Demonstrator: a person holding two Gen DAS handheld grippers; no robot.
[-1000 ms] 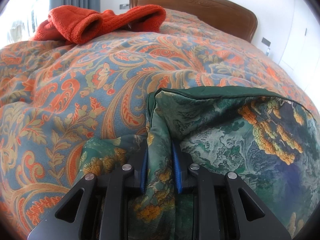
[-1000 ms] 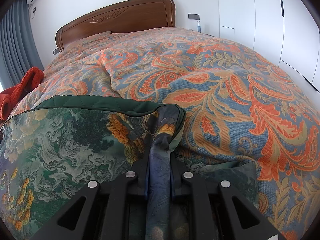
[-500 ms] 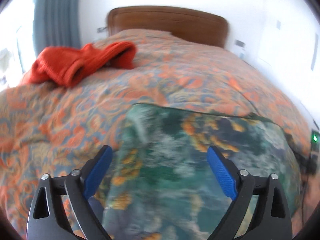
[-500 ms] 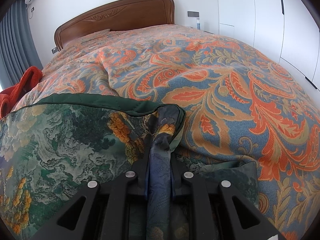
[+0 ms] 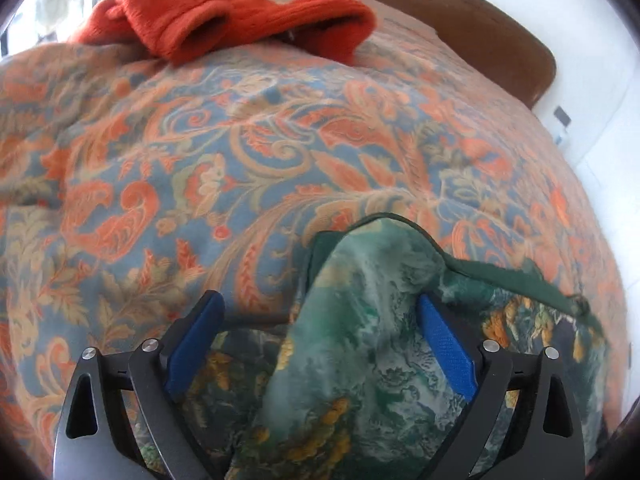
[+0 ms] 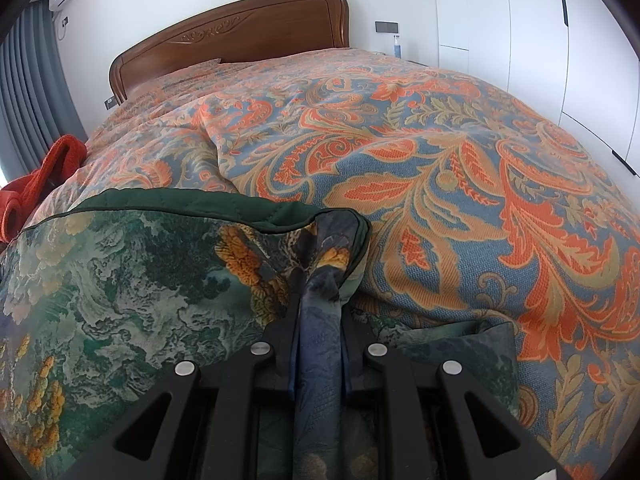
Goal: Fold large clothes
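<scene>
A green patterned garment (image 5: 372, 344) with orange and white print and a dark green lining lies folded on the bed. In the left wrist view my left gripper (image 5: 320, 316) is open, its blue pads (image 5: 444, 344) wide apart around a raised fold of the garment without pinching it. In the right wrist view my right gripper (image 6: 318, 312) is shut on the garment's right corner (image 6: 320, 320), which bunches up between the jaws. The garment (image 6: 120, 280) spreads to the left of it.
An orange knitted sweater (image 5: 224, 16) lies at the bed's far left, also in the right wrist view (image 6: 36, 184). The bedspread (image 6: 440, 168) is orange and blue paisley. A wooden headboard (image 6: 240, 36) stands behind; white wardrobes (image 6: 520, 32) on the right.
My left gripper opened and let go of the garment's left corner, then swung back low over it. My right gripper stayed shut on the right corner and barely moved.
</scene>
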